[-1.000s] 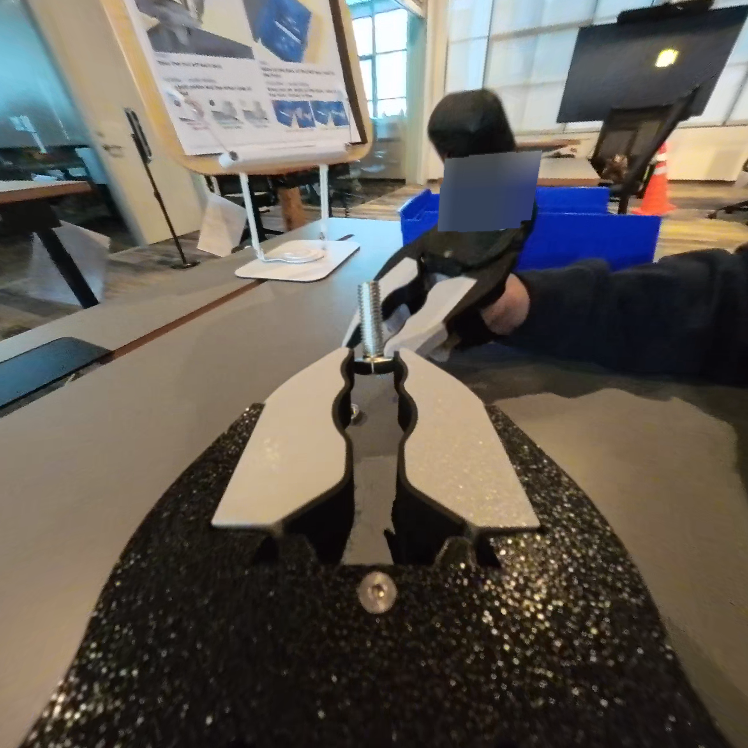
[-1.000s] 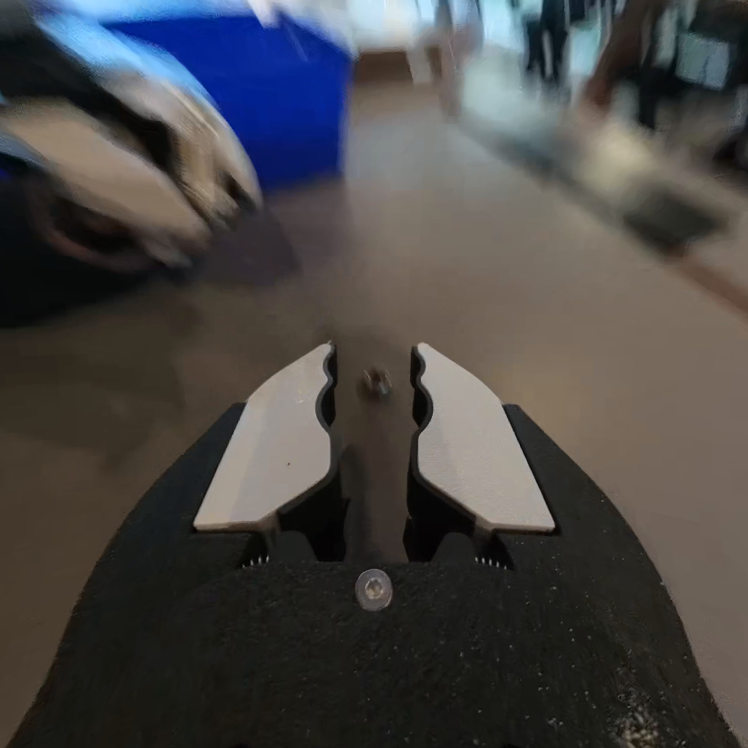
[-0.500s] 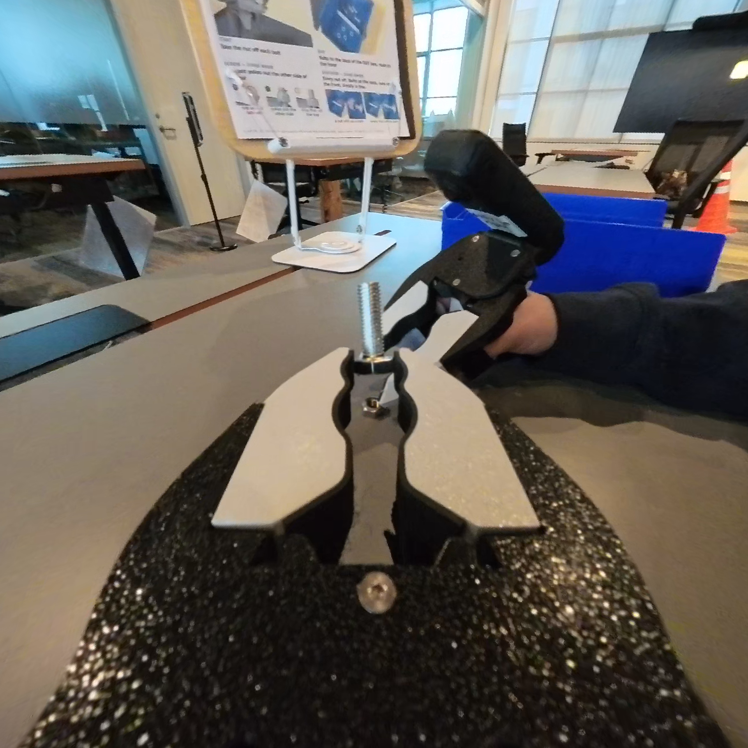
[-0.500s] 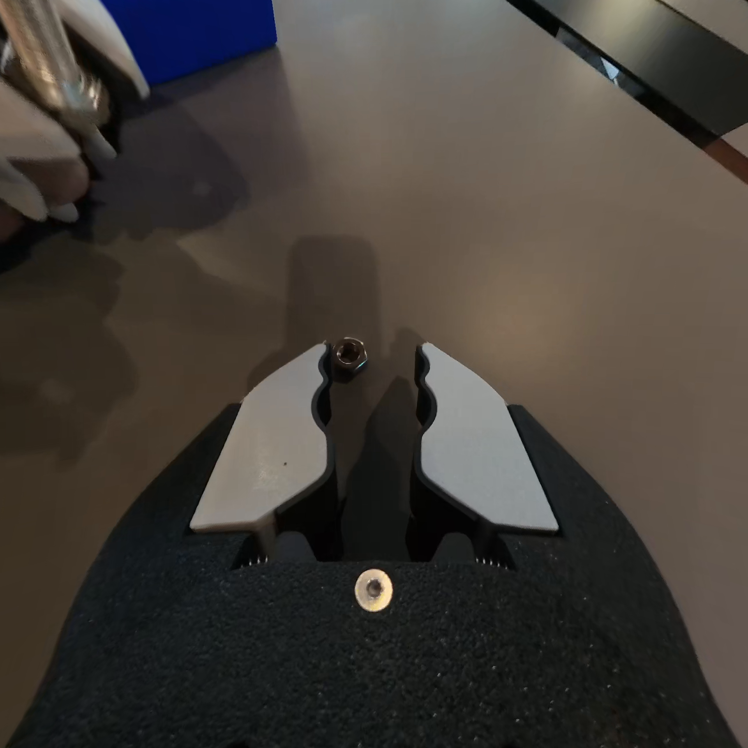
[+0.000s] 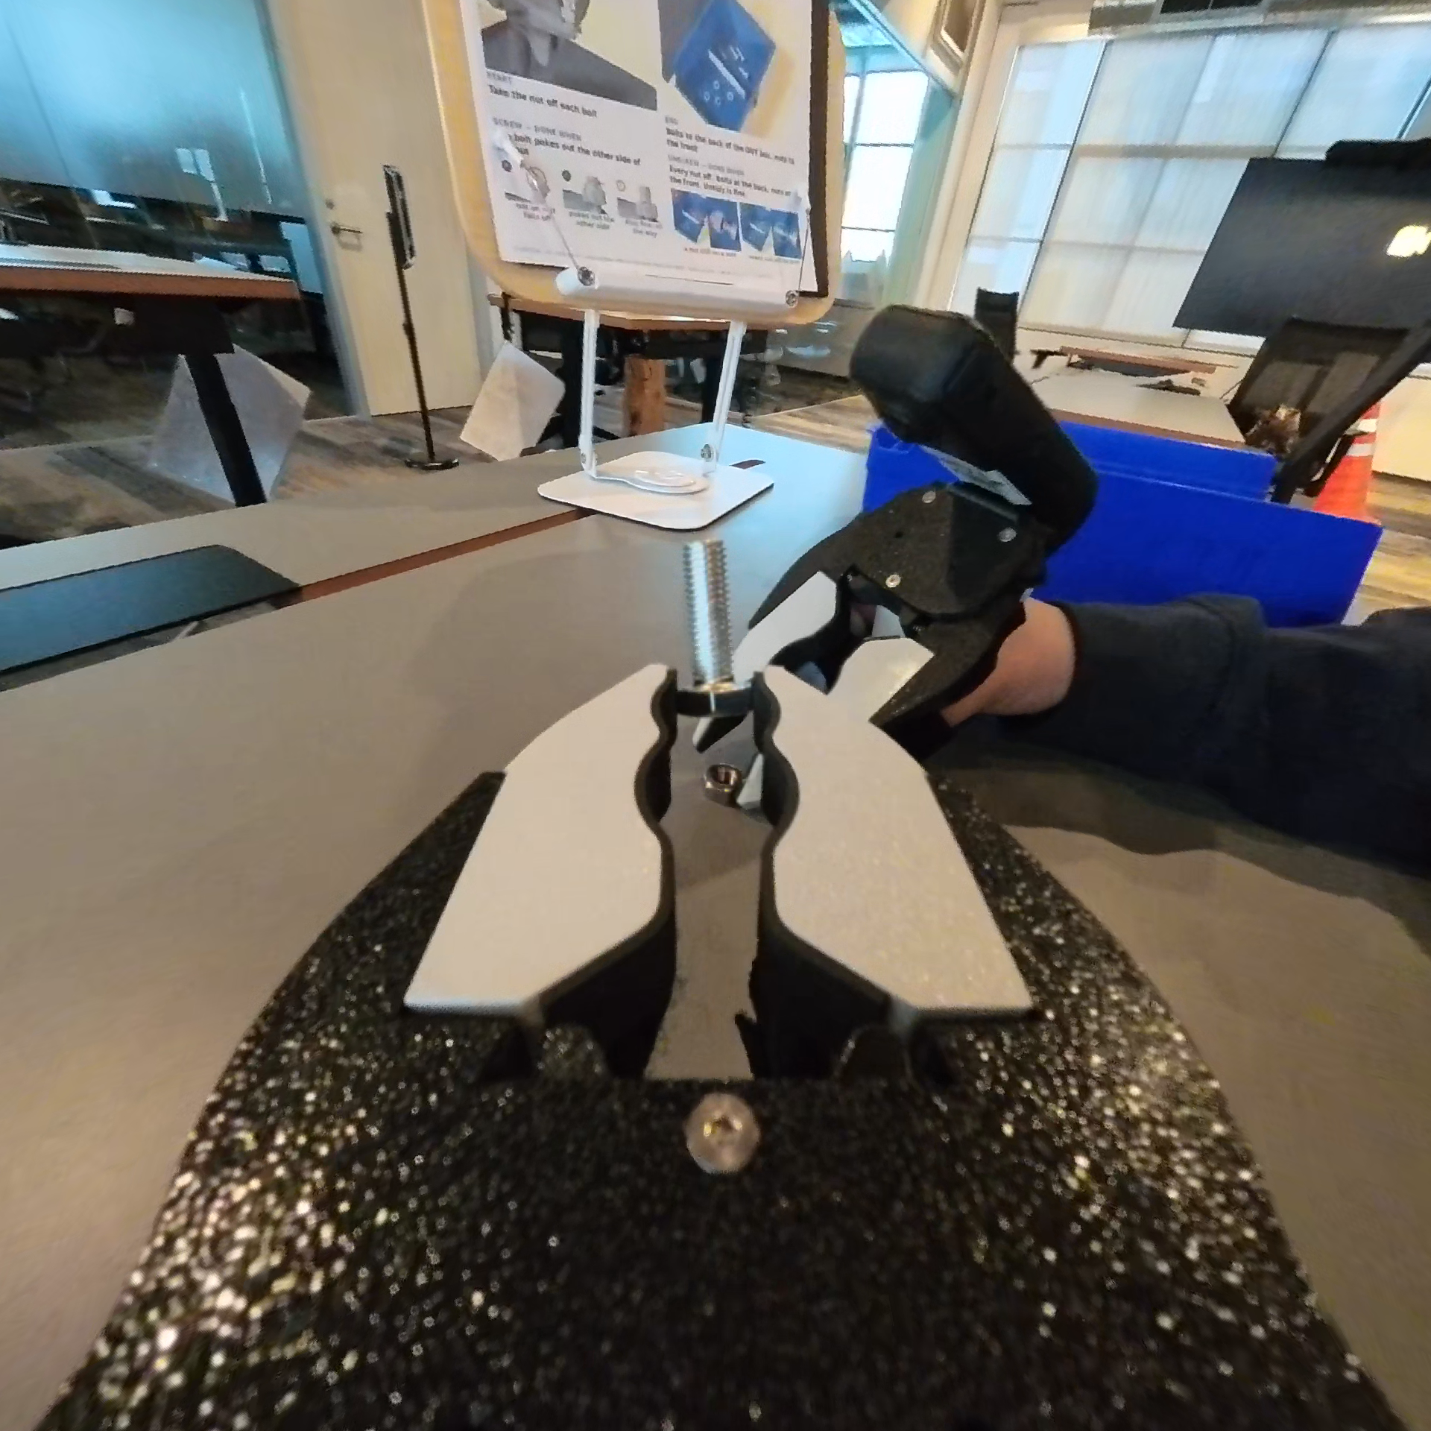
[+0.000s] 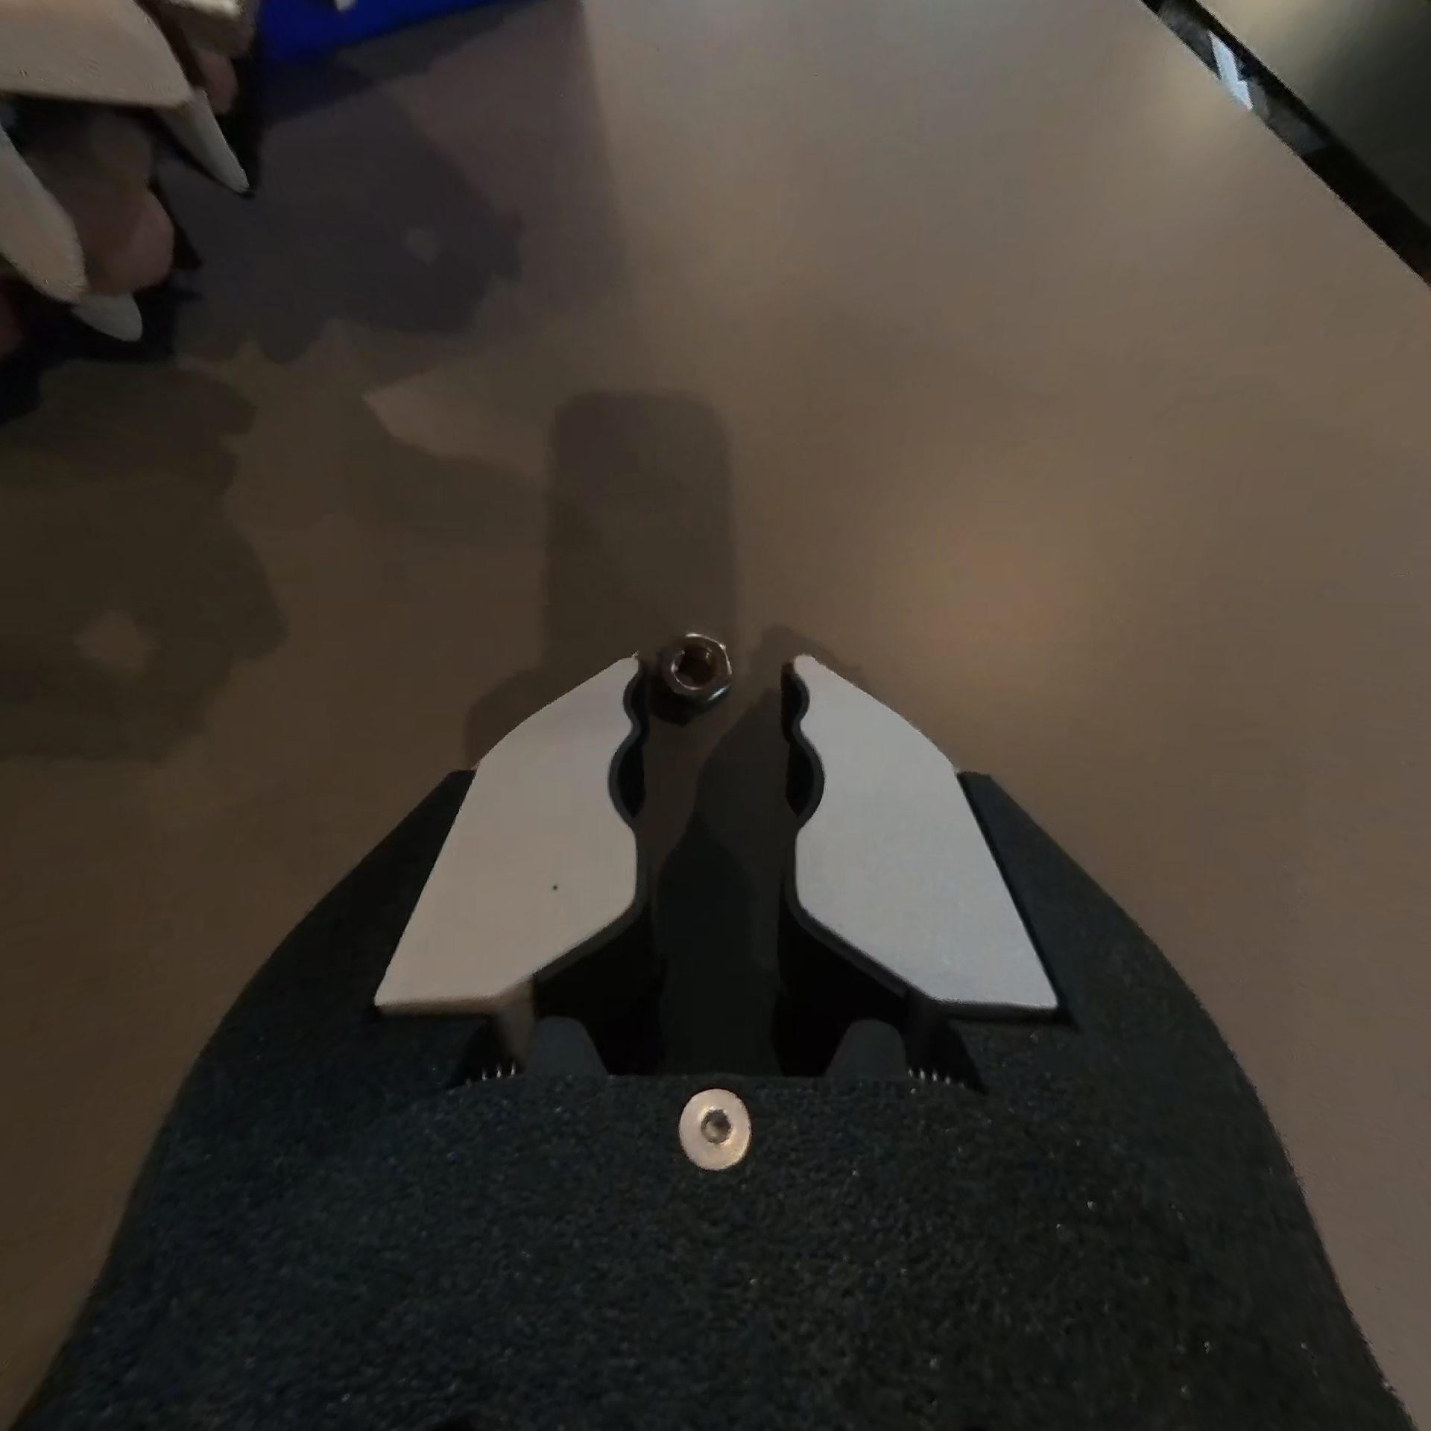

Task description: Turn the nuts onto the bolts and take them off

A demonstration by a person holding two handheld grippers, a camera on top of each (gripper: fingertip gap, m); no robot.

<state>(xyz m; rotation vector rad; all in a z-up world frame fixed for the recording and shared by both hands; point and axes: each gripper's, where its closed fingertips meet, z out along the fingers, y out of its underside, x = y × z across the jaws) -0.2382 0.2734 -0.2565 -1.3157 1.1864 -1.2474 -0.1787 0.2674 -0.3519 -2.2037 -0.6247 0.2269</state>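
Observation:
My left gripper point(image 5: 712, 689) is shut on the head of a silver bolt point(image 5: 705, 612), which stands upright with its threaded shank pointing up. A small hex nut point(image 6: 691, 672) lies flat on the grey table point(image 6: 1007, 387), just between the tips of my right gripper point(image 6: 712, 674), close to the left fingertip. The right gripper is open and tilted down over the nut. In the left wrist view the nut point(image 5: 722, 774) lies below the bolt, and the right gripper point(image 5: 743, 763) reaches in from the right, held by a hand in a dark sleeve.
A blue bin point(image 5: 1161, 511) stands at the back right of the table. A white stand with an instruction board point(image 5: 658, 488) stands at the back. The left gripper's fingers point(image 6: 93, 155) show at the upper left of the right wrist view. The left gripper's tips are roughly 11 centimetres from the right gripper's.
My right gripper has come down and forward over the nut, which now sits between its fingertips. The left gripper still holds the bolt upright, little moved.

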